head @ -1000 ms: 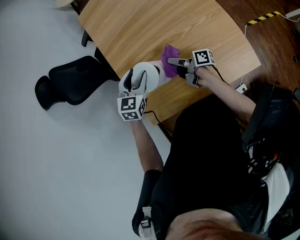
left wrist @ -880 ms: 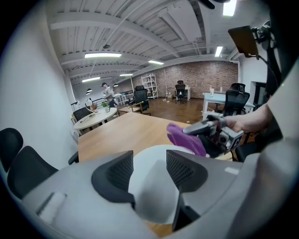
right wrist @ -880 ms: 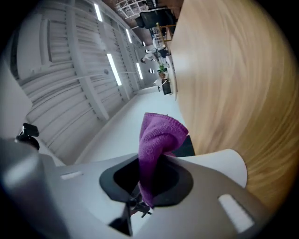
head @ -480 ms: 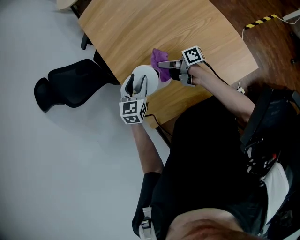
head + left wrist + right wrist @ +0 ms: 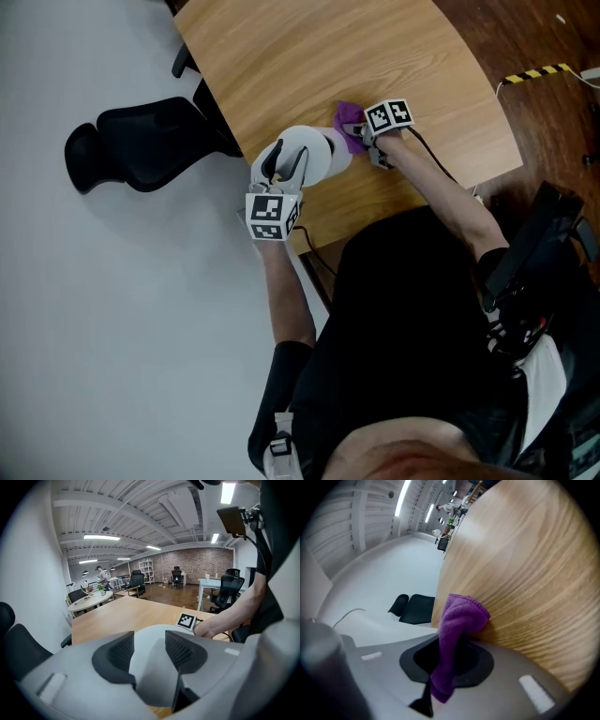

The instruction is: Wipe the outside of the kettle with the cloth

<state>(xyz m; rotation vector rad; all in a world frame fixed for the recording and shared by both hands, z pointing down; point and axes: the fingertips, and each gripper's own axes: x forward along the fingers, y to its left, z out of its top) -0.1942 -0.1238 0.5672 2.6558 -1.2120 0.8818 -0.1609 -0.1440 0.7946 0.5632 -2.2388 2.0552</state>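
Left gripper (image 5: 147,641): the jaws have just been closing. The kettle (image 5: 321,155) is between them, and the black ribbed pads (image 5: 115,651) bear on its white body from both sides. The grip is closed on the kettle.

Right gripper (image 5: 452,657): the jaws are closed on the cloth (image 5: 457,620). One end of the cloth is pinched between the dark pads. The free end bunches out past the tips in a rounded fold.

Markings: the left cube (image 5: 272,214) and the right cube (image 5: 388,115) each show black-and-white square markers. No other print can be read on the kettle or the cloth.

Kettle: white, smooth and rounded, with a domed top. It stands on the table (image 5: 375,56) beside the left edge and close to the near-left corner.

Cloth: purple, soft pile, folded over on itself. In the head view it sits at the side of the kettle that faces the middle of the table. Whether it touches the kettle cannot be told.

Table: light wood grain, rounded at the corners.

Surroundings: a black chair (image 5: 141,155) stands on the pale floor (image 5: 94,328) off the table's left edge.
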